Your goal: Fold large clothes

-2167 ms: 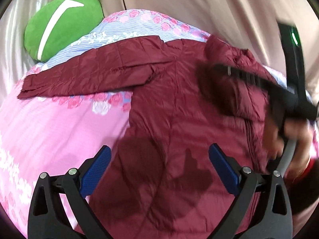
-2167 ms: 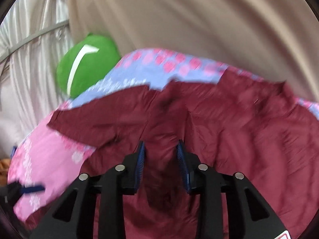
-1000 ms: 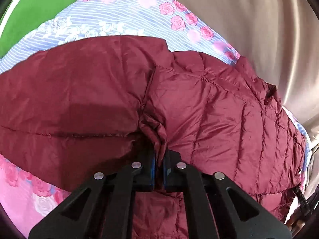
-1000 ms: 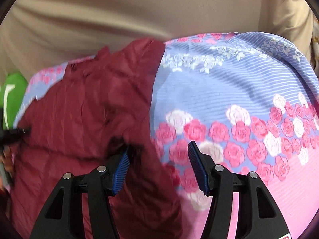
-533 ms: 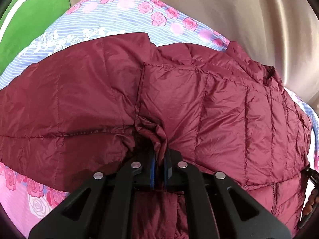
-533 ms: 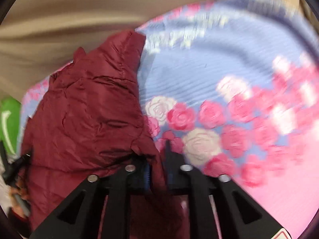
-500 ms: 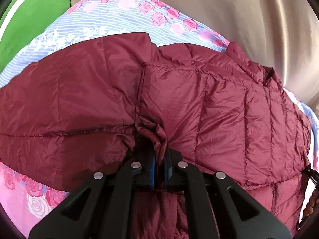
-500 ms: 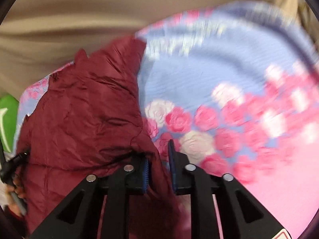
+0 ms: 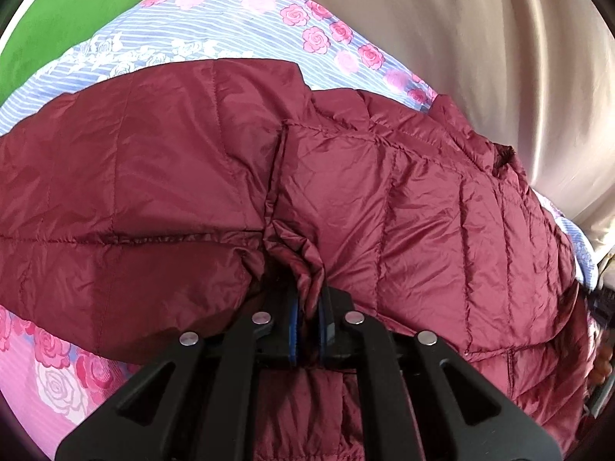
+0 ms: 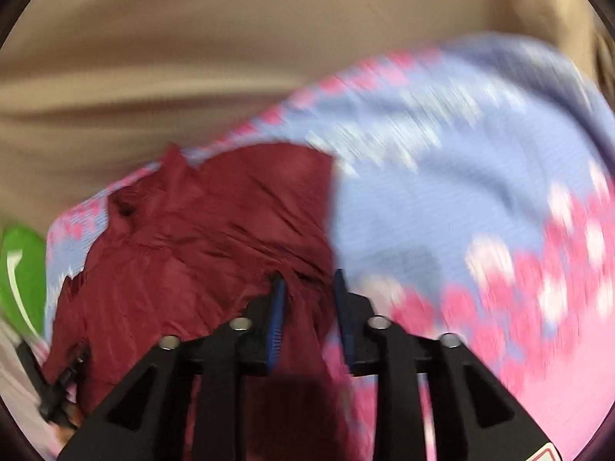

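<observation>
1. Left wrist view: the left gripper (image 9: 309,315) is clamped tight on a pinched ridge of the maroon puffer jacket (image 9: 423,207), right where the sleeve seam meets the body. The jacket lies spread across the floral bedsheet (image 9: 238,27); its sleeve runs off to the left of the gripper, its quilted body to the right. Beyond the jacket a green cushion (image 9: 65,15) sits at the sheet's far left corner, and a beige curtain (image 9: 480,38) hangs behind.

2. Right wrist view: badly blurred. The right gripper (image 10: 309,299) sits at the jacket's (image 10: 200,238) right edge, where maroon meets the sheet (image 10: 442,192). Its jaws have just been opening, and fabric lies between the blue pads (image 10: 277,303); they seem to stand a little apart, so probably no longer pinching. The cushion (image 10: 21,269) shows left of the jacket.
</observation>
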`<state>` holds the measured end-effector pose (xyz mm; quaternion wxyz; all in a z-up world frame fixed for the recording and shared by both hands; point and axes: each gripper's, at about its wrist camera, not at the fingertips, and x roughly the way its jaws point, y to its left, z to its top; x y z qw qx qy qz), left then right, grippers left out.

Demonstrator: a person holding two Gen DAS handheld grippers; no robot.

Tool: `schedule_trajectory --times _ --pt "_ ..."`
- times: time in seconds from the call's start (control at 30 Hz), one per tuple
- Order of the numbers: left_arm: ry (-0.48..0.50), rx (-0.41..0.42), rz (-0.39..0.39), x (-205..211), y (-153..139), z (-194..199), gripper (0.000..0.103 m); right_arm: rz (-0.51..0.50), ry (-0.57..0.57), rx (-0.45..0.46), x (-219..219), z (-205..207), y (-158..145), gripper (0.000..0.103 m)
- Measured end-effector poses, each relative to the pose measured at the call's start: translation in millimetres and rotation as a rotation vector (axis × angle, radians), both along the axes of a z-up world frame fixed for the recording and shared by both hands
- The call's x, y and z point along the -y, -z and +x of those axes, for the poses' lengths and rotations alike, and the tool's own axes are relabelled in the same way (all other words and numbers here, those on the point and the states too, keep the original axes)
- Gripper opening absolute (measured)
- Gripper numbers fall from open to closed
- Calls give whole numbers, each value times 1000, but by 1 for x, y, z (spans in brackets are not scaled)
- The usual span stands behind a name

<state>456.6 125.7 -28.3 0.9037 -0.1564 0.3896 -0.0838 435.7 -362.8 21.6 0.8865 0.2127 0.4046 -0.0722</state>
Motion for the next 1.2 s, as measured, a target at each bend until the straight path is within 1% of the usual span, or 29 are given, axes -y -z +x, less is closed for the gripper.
schedule_trajectory --times 0.03,0.1,0.13,0.17,0.27,0.33,0.4,0.47,0.53,0.57,0.6,0.63,0.67,0.7,0.8,0.83,0.87,0.9,0.93,0.97,1.0,1.03,1.07,1.1,1.13,1.17,1.2 --pt "1 0 -6 -1 1 0 7 -8 11 -29 2 -12 5 30" --pt "1 0 -13 -1 1 0 7 -58 5 -75 1 -40 16 30" --pt "2 0 -17 -1 1 1 7 -78 -9 -97 3 -63 26 30" --pt "3 0 -20 -1 2 1 8 -72 -17 -100 5 -88 34 30" --pt "3 0 -16 0 1 2 8 -7 -16 -74 16 -145 46 41" --pt "5 2 -11 2 1 2 7 28 -28 -69 21 -176 50 42" --pt "5 2 -13 2 0 3 7 46 -44 -70 18 -200 52 47" --pt "6 3 -20 1 1 3 8 37 -70 -96 13 -222 58 47" --pt "7 3 -30 0 1 3 8 49 -111 -129 5 -238 64 47" --pt "7 3 -32 0 1 3 8 61 -135 -146 0 -246 68 40" --pt "7 3 -32 0 1 3 8 52 -141 -153 -4 -248 69 26" --pt "6 3 -28 0 2 3 8 11 -146 -170 -10 -255 71 4" --pt "7 4 -21 1 2 2 8 -17 -141 -171 -13 -266 71 2" --pt "8 4 -10 2 1 1 8 -21 -133 -172 -11 -268 69 0" --pt "23 7 29 6 0 -5 9 -23 -92 -180 -4 -290 68 0" --pt "27 8 35 7 0 -6 9 -34 -92 -214 -3 -289 74 0" --pt "28 8 39 8 0 -6 9 -42 -93 -227 -2 -287 75 0" --pt "28 8 43 8 0 -6 9 -58 -70 -231 1 -281 69 0" --pt "29 7 48 9 0 -5 9 -95 -41 -216 2 -273 58 2" --pt "29 8 52 9 -1 -5 9 -143 -13 -175 4 -264 43 15" --pt "29 8 54 10 -1 -5 9 -181 -1 -118 4 -251 26 24" --pt "30 9 52 10 -1 -5 10 -198 -16 -37 6 -227 6 30" --pt "31 9 46 9 -1 -5 10 -193 -31 24 7 -203 -9 44" --pt "32 9 37 8 0 -5 10 -182 -46 56 7 -182 -17 49" --pt "33 9 31 7 0 -4 10 -152 -98 99 6 -140 -27 49" --pt "33 8 30 8 0 -3 10 -131 -119 122 6 -118 -29 51" --pt "33 8 29 8 0 -4 10 -102 -135 142 6 -90 -32 56"
